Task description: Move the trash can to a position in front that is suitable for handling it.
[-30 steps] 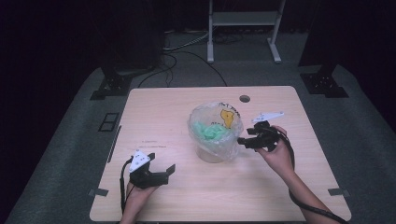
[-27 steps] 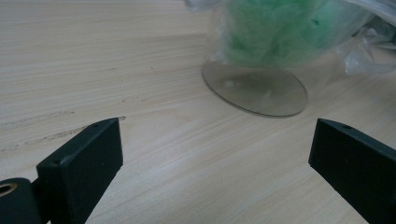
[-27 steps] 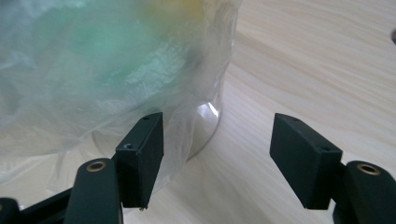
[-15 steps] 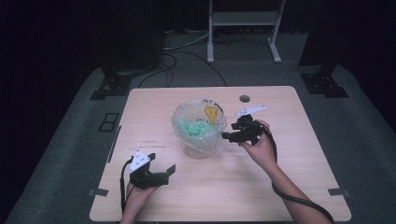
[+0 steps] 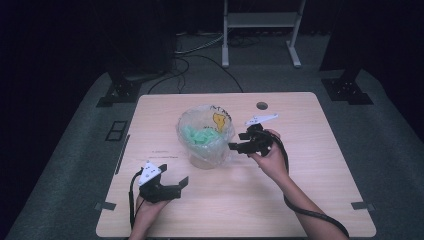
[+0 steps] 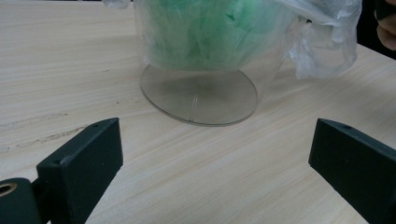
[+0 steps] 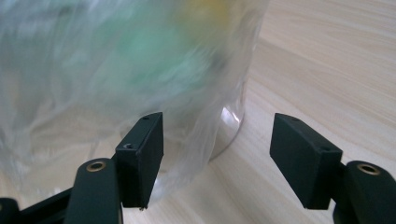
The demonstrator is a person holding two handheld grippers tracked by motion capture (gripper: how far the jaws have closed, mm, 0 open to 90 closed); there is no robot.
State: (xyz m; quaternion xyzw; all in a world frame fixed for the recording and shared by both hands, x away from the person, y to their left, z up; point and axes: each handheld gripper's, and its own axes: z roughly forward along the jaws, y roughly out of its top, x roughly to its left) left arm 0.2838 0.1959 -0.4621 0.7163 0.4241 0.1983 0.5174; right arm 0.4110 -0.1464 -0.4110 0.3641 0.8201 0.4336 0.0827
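A clear plastic tub [image 5: 206,137] lined with a thin clear bag stands upright at the middle of the wooden table [image 5: 300,190]. It holds green crumpled material, and a yellow print shows on the bag. My right gripper [image 5: 236,146] is at the tub's right side, open. In the right gripper view the tub [image 7: 140,70] is blurred and a loose fold of the bag hangs between the jaws of my right gripper [image 7: 217,126]. My left gripper [image 5: 179,187] is open near the front left, apart from the tub [image 6: 201,88], with bare table between its jaws [image 6: 215,140].
A small round hole [image 5: 261,105] sits near the table's far edge. Black stand feet [image 5: 120,92] and cables lie on the grey floor behind the table. A white frame [image 5: 260,30] stands at the back.
The tub and my right gripper have shifted left together, most of it in the first half second. The left gripper has stayed in place.
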